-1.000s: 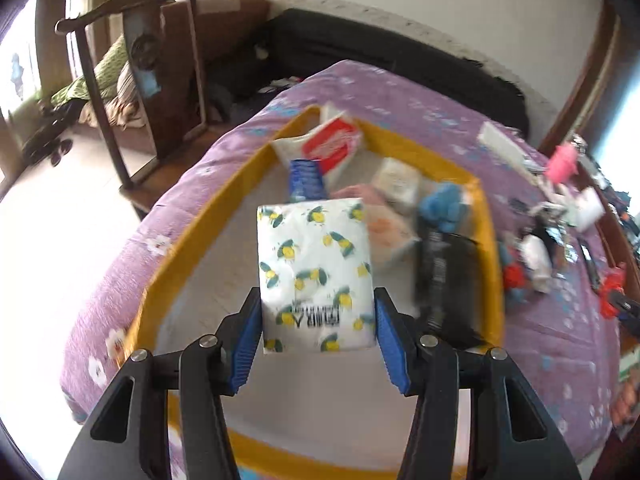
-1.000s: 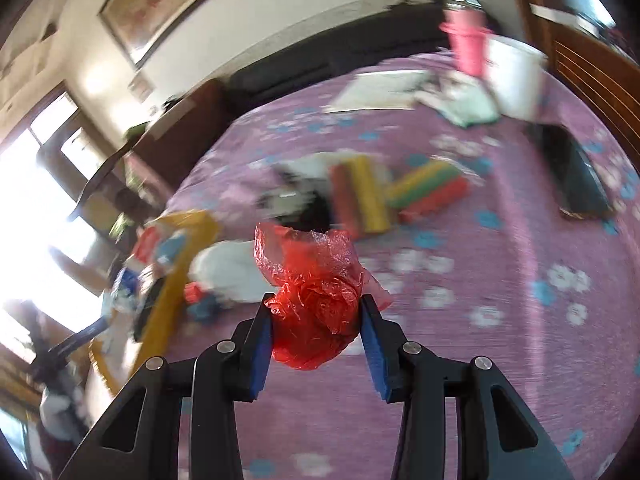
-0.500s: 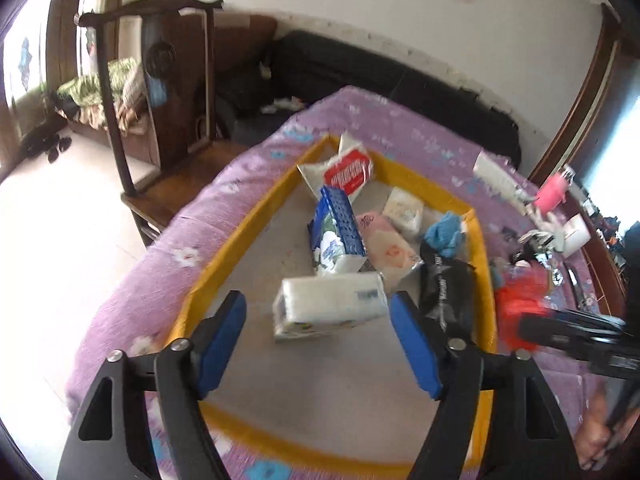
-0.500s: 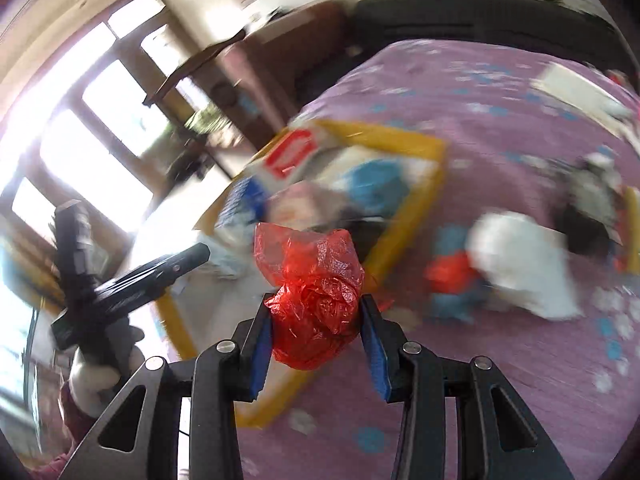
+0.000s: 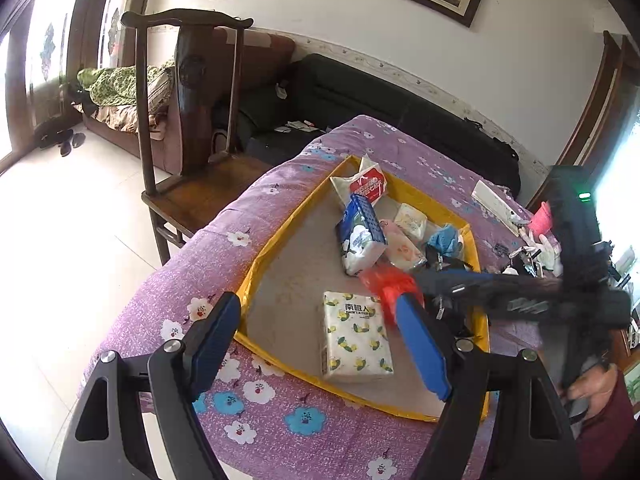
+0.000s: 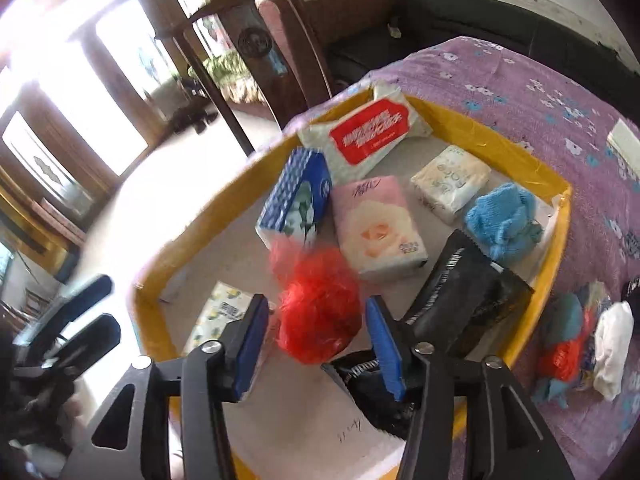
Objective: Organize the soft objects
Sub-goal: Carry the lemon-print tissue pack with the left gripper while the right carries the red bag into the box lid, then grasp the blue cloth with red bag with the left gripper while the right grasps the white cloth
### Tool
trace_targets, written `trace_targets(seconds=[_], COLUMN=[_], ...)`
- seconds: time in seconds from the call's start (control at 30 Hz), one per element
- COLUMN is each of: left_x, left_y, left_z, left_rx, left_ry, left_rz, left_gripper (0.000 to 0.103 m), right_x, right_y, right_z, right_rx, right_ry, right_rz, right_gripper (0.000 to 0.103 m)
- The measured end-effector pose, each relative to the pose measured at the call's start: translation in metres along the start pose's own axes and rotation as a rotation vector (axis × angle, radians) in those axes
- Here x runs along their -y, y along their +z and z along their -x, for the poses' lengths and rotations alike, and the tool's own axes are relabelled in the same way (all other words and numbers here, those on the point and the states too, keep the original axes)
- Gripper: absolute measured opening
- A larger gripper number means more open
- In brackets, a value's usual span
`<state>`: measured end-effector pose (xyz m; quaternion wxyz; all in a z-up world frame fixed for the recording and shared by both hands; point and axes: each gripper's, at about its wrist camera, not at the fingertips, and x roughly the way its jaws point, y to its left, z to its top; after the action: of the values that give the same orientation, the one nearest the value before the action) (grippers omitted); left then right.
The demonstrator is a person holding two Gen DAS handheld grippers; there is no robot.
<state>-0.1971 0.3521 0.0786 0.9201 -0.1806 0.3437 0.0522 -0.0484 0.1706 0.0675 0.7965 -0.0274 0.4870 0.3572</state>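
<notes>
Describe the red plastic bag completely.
The red plastic bag is thin, glossy, crinkled film bunched into a loose ball, blurred by motion. It sits between the blue pads of the right hand-held gripper, whose jaws stand apart with gaps on both sides. It is over the yellow-rimmed tray, near the lemon-print tissue pack.

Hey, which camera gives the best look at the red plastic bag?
The right wrist view: the red plastic bag sits large between the open right gripper fingers. In the left wrist view it is small, blurred and partly hidden.
</notes>
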Motion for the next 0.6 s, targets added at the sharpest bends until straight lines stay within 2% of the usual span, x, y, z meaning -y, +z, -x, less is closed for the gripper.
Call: trace_targets(seconds=[0.1, 0.2, 0.3, 0.37, 0.43, 0.53, 0.6], left_x=[0.007, 0.018, 0.038, 0.052, 0.068, 0.089, 0.101], left_y=[-0.003, -0.009, -0.016, -0.019, -0.022, -0.027, -0.031], left_z=[0.001, 0.002, -0.001, -0.004, -0.007, -0.006, -0.004], left_rx=[0.0, 0.004, 0.001, -0.006, -0.02, -0.035, -0.043], left_ry=[-0.018, -0.035, -0.08, -0.101, -0.121, -0.143, -0.147], left_rz=[-0.01, -0.034, -0.073, -0.097, -0.126, -0.165, -0.193], left_gripper=[0.079, 0.08, 0.08, 0.08, 0.08, 0.08, 0.08], right_x=[0.027, 0.081, 0.137, 0.168, 0.185, 0.184, 0.177], right_y=[-0.008, -0.024, -0.039, -0.045, -0.044, -0.031, -0.018], right_z=[0.04, 0.084, 0.107, 0.112, 0.106, 0.087, 0.071], right_rx=[0.078, 0.152, 0.167, 0.162, 0.143, 0.108, 0.079], right_ry=[-0.038, -0.129, -0.222, -0.222, -0.204, -0.21, -0.248], right_rz=[-0.034, -0.127, -0.26, -0.35, -0.387, -0.365, -0.331], right_gripper=[0.072, 0.073, 0.073, 0.073, 0.073, 0.073, 0.073])
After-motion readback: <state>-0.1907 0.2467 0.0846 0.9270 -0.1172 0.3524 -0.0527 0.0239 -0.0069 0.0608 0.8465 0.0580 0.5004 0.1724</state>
